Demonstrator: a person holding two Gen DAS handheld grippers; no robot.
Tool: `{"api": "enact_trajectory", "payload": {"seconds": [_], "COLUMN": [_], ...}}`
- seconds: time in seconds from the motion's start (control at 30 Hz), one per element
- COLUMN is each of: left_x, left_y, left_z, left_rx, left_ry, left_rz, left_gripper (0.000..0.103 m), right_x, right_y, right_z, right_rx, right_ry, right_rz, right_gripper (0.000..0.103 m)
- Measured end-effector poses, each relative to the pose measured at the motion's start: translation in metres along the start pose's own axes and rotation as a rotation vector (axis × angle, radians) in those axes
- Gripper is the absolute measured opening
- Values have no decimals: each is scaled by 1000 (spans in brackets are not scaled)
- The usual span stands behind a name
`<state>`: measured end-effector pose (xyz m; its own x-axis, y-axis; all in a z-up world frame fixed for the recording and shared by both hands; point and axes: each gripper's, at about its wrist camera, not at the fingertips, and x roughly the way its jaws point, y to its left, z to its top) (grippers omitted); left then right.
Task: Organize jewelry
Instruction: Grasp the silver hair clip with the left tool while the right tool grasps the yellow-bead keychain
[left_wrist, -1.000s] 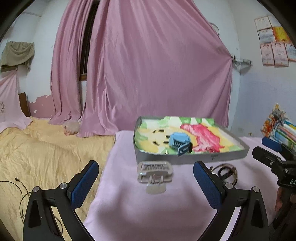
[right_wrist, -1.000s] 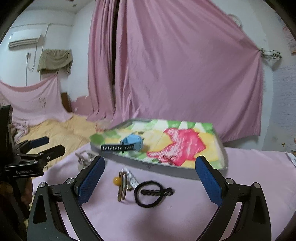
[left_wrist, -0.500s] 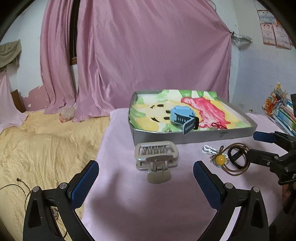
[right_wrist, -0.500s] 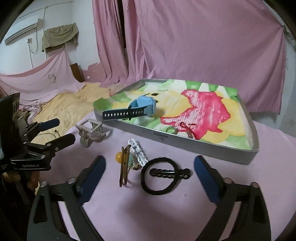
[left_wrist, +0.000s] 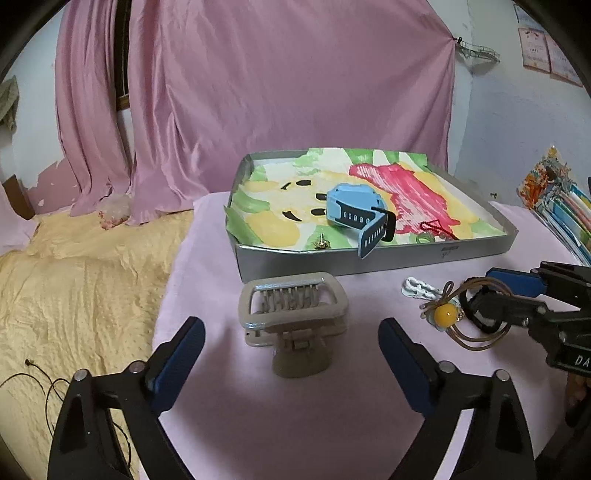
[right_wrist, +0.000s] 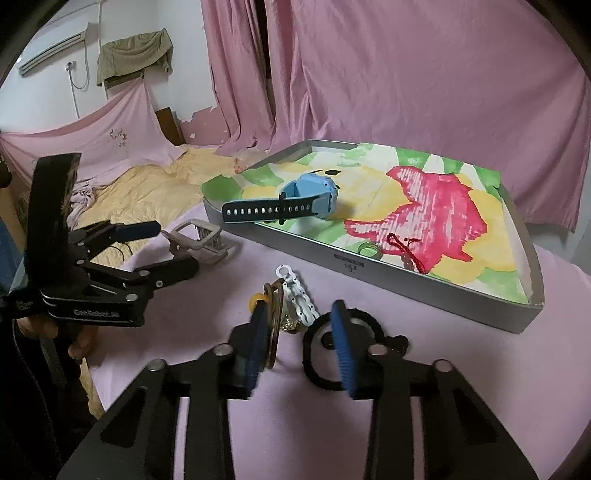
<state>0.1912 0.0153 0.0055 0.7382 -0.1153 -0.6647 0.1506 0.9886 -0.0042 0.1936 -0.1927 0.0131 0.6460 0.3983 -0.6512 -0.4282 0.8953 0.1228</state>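
Observation:
A beige claw clip (left_wrist: 291, 321) lies on the pink cloth just ahead of my left gripper (left_wrist: 291, 354), which is wide open and empty. To its right lie a white chain clip (left_wrist: 419, 288), a brown hair tie with a yellow bead (left_wrist: 445, 314) and a black hair ring (right_wrist: 347, 347). My right gripper (right_wrist: 299, 332) hovers low over this pile with its jaws narrowed. A gap remains between them, with the white chain clip (right_wrist: 295, 295) just ahead of it. The silver tray (left_wrist: 369, 264) holds a blue watch (left_wrist: 354, 214), a ring (right_wrist: 369, 249) and a red cord (right_wrist: 406, 251).
The tray has a flower-painted paper lining and stands at the table's far side. A yellow bedspread (left_wrist: 74, 277) lies beyond the table's left edge, with pink curtains behind. Coloured books (left_wrist: 565, 214) are stacked at the right. A small gold earring (left_wrist: 321, 243) sits in the tray's front left.
Both grippers have dropped lower and closer to the table. The right gripper's jaws have narrowed from wide open above the hair ties. The left gripper has neared the claw clip.

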Motion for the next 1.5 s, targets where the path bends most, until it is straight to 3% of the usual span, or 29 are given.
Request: {"api": "enact_trajectory", "payload": {"seconds": [0.33,0.47,0.57,1.07,1.5], "left_x": [8,9,7,-4,-25], "left_y": [-1,-1,0,-4,-23], "left_z": [1,1,0,-6,-17], "left_rx": [-8,-15,-26,-30,-72], "left_ry": [28,30,22,2,-82], "left_rz": [2,8,13,-12,-125], "left_gripper": [61,56,44,42,42], "right_x": [-2,-3,-3,-6,-24], "right_y": [1,0,1,-1,-6], "right_z": [0,0,0,0,1], "right_rx": [-5,-4,-7,-2,18], "right_ry": [-11,-16,-16,-36,-124], "right_rz": [33,41,43,34,55], "right_gripper": [8,4,4,4,4]}}
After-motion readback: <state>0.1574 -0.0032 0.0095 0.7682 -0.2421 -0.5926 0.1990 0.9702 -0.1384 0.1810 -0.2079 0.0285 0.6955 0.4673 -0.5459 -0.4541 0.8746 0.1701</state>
